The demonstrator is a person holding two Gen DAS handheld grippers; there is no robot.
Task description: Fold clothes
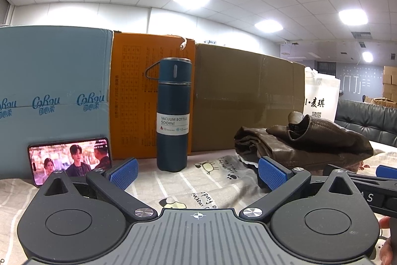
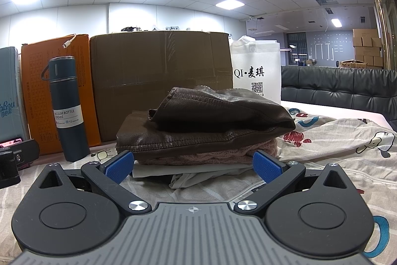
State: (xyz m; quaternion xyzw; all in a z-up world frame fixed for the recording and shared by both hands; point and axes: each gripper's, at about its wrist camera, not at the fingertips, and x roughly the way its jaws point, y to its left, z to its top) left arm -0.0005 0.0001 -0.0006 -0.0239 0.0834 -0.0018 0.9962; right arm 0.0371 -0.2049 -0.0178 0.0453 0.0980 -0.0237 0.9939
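Note:
A stack of folded clothes rests on the patterned sheet: a brown leather jacket on top, a pink knit under it, and white garments at the bottom. My right gripper is open, low and level just in front of the stack, its blue pads wide apart with nothing pinched. In the left wrist view the same brown jacket lies off to the right. My left gripper is open and empty over the sheet, in front of the bottle.
A dark blue vacuum bottle stands upright by an orange box, a brown carton and a pale blue box. A phone playing video leans at the left. A white bag and black sofa are behind.

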